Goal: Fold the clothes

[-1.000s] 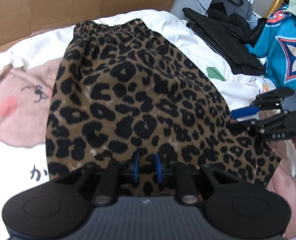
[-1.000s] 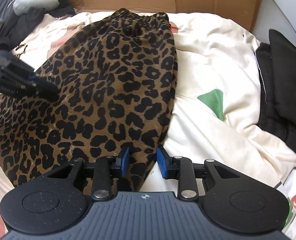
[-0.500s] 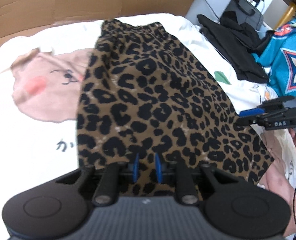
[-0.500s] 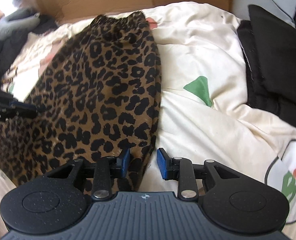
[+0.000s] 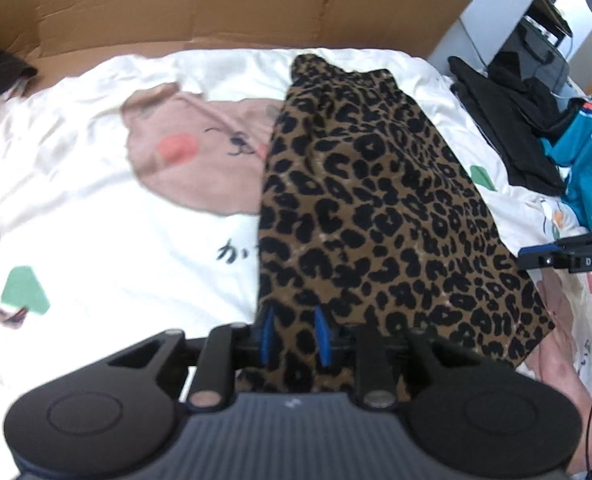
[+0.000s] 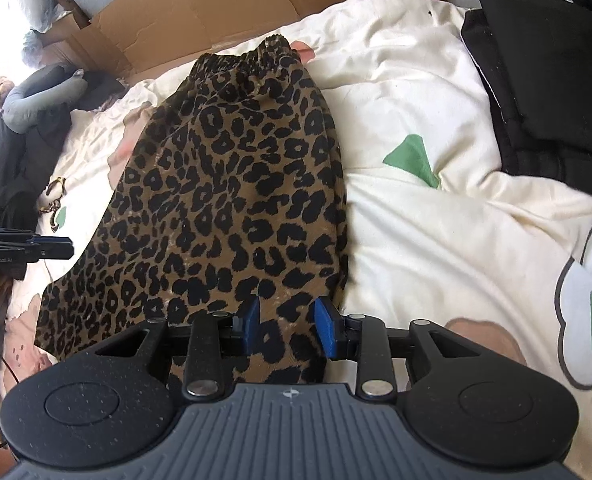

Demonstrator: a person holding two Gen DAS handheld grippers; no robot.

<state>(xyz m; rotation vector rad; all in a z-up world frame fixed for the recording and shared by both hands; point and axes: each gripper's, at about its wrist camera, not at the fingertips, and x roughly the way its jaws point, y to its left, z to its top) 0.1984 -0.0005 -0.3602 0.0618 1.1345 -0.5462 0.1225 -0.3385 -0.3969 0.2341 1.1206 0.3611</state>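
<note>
On the bedsheet (image 5: 96, 208), skirt (image 5: 375, 208) farther right (shifted).

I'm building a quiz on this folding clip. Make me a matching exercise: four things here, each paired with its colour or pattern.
Things:
1. skirt
2. jersey
3. bedsheet
4. heap of clothes

Looks:
A. black
B. cream with cartoon prints
C. leopard print
D. teal

Pairs: 1-C, 2-D, 3-B, 4-A
</note>
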